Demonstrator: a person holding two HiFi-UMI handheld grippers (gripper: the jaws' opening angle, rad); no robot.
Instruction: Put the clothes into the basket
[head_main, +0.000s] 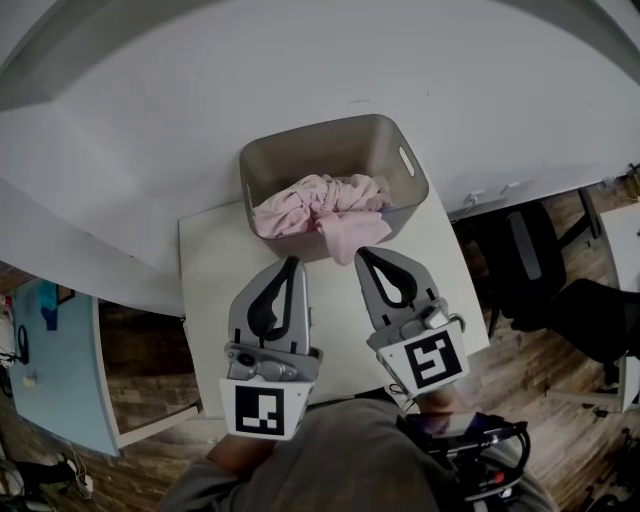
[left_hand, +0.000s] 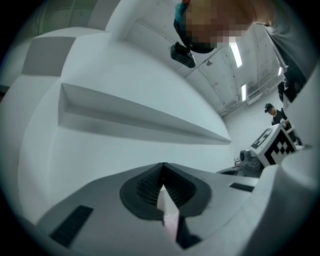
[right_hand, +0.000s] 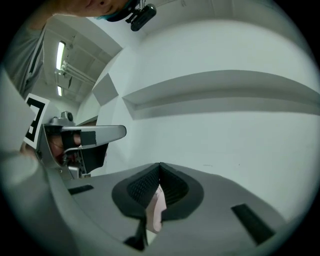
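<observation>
Starting at the far left, a pale blue panel (head_main: 50, 360) is lying over brown plank floor (head_main: 145, 345), well clear of the action. Moving in, the flat white counter (head_main: 215, 270) is showing a square-cut left edge and a bare strip running up beside the basket. The left gripper (head_main: 290, 262) is hovering over that counter, its smooth grey shells tapering to a point and its checker-printed marker cube (head_main: 265, 408) riding at the rear. In its own view the jaws are clenched tip to tip with nothing grasped. Black ribbed pads (left_hand: 142, 187) are framing a teardrop opening, only a pale sliver is showing through the slit, and a plain white wall (left_hand: 125, 75) is lying ahead.

Centre now: the basket (head_main: 320, 150) is sitting at the back of the counter, matte grey with rounded corners, and an oval handle slot (head_main: 407, 160) is cut in its right end. The clothes (head_main: 315, 200) are bunched inside it, soft pink and crumpled, with one flap (head_main: 345, 238) spilling over the front rim. The right gripper (head_main: 361, 252) is pointing at that flap's lower edge, tip right against it. Its jaws are closed together too, with pink fabric showing in the slot behind them. Whether a fold is pinched, I cannot tell. Bare counter is lying open between the two grippers, with more to the basket's right. Past the counter's right edge a dark chair (head_main: 525, 250) is standing close.
</observation>
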